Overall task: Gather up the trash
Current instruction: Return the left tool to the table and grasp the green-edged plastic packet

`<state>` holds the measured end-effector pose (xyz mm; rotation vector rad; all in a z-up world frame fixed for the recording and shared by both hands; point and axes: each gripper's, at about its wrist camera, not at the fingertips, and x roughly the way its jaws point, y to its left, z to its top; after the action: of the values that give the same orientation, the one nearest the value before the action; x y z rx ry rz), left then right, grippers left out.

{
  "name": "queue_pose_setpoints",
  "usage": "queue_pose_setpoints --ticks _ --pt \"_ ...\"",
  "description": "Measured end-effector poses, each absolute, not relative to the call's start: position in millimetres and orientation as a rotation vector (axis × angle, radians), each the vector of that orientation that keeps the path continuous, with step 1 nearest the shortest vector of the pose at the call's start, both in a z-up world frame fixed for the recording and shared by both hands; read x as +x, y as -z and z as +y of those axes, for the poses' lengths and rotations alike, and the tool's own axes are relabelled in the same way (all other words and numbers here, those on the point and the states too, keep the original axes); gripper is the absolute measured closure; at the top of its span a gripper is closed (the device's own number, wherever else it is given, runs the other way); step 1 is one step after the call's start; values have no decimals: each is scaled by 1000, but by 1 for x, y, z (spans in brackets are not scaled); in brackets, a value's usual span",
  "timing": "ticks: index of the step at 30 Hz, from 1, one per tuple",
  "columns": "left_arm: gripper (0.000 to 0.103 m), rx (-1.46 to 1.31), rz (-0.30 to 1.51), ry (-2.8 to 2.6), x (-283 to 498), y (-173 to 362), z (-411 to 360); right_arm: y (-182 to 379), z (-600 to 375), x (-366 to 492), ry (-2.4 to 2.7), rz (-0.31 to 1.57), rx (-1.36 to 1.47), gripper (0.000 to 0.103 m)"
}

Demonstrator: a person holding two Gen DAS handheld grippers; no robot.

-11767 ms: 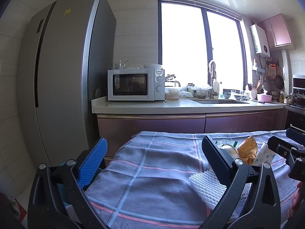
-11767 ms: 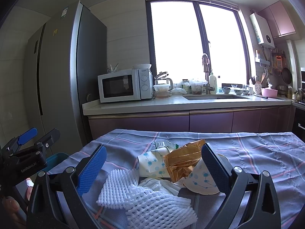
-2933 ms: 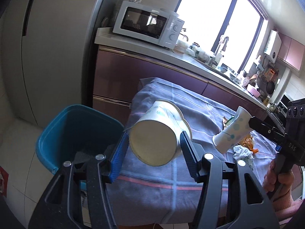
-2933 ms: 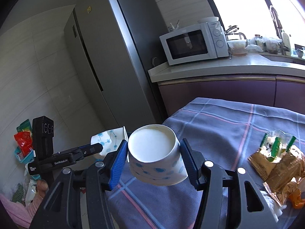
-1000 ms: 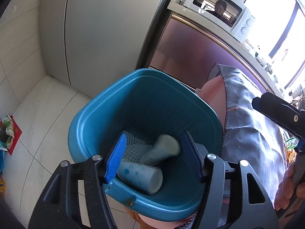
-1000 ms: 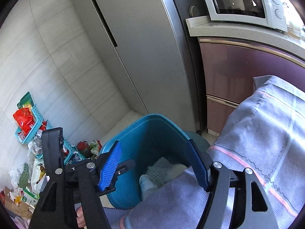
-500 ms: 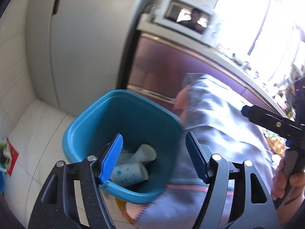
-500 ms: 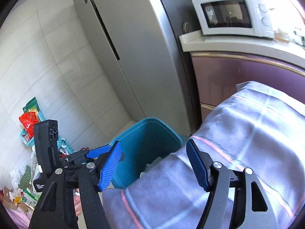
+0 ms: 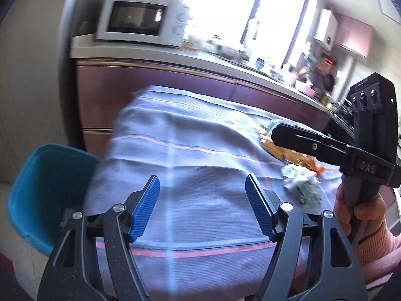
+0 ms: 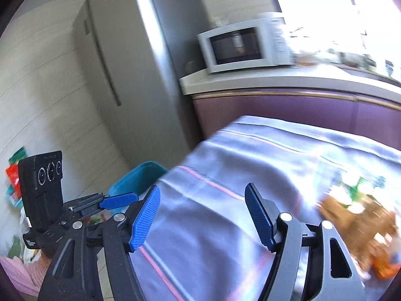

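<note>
Both grippers hang over the near edge of the cloth-covered table (image 9: pixel 190 155) with their blue pads apart and nothing between them: the left gripper (image 9: pixel 202 207) shows only bare plaid cloth in its gap, and so does the right gripper (image 10: pixel 201 217). The left one's jaws have just been opening, with no thing between them. A wide stretch of cloth lies free ahead of both, from the near hem to the far edge by the purple cabinets (image 9: pixel 160 87).

At the table's left corner stands the teal bin (image 9: pixel 47 188), just beside the hanging cloth and lower than the tabletop — its open mouth faces up. The remaining trash sits toward the right side of the table: a crumpled white wad (image 9: pixel 299 178) and, behind it, a brown wrapper (image 10: pixel 356 215), which seems to lie with its long side across the table, though blur makes this uncertain. A hand (image 9: pixel 356 210) grips the right gripper's handle.
</note>
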<state>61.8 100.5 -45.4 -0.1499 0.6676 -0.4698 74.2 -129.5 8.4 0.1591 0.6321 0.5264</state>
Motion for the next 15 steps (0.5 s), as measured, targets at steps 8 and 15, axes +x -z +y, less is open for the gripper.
queue_pose_setpoints --ticks 8,15 --pt "33 -97 712 644 59 50 16 10 -227 42 -270 637 247 35" --pt "33 -52 769 764 56 61 -39 34 -275 25 -192 675 301 35"
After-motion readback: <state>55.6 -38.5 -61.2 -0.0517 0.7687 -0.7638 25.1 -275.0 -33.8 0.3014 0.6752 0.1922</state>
